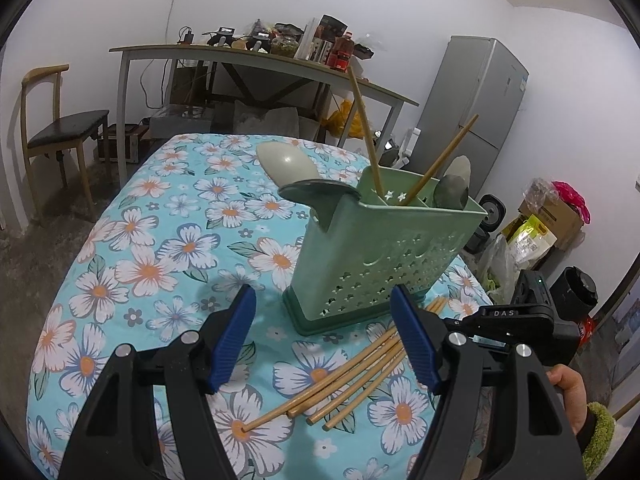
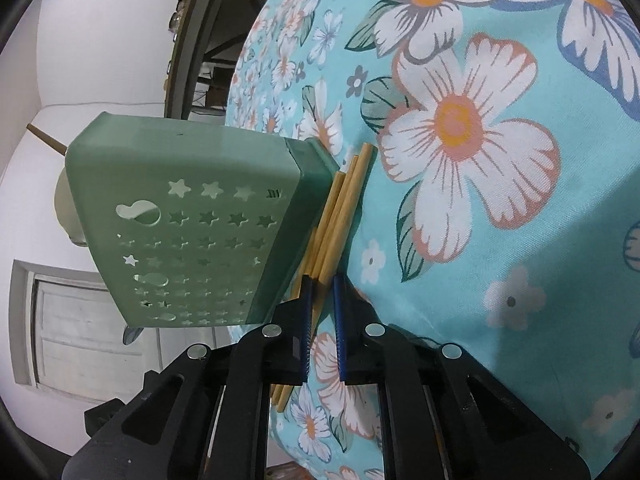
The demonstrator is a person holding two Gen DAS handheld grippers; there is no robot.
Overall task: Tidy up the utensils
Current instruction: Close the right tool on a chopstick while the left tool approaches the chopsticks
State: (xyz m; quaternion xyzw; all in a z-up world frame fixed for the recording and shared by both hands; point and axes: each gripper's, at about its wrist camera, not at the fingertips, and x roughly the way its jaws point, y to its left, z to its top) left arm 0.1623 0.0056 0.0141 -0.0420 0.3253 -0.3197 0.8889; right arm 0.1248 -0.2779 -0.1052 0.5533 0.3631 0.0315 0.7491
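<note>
Loose chopsticks (image 1: pixel 344 376) flat on desk (image 1: pixel 160 240), long axis toward green holder (image 1: pixel 376 248); right gripper (image 2: pixel 321 292) fingers narrowed around them, left gripper (image 1: pixel 324 300) spread wide, holding nothing

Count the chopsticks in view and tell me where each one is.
6, possibly more hidden. Two stand tilted in the green holder: one left, one right. Four lie loose on the floral cloth at the holder's base.

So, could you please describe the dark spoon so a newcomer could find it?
Find the green utensil holder on the floral tablecloth. The dark grey-green spoon rests across its near corner, darker than the pale spoon behind.
</note>
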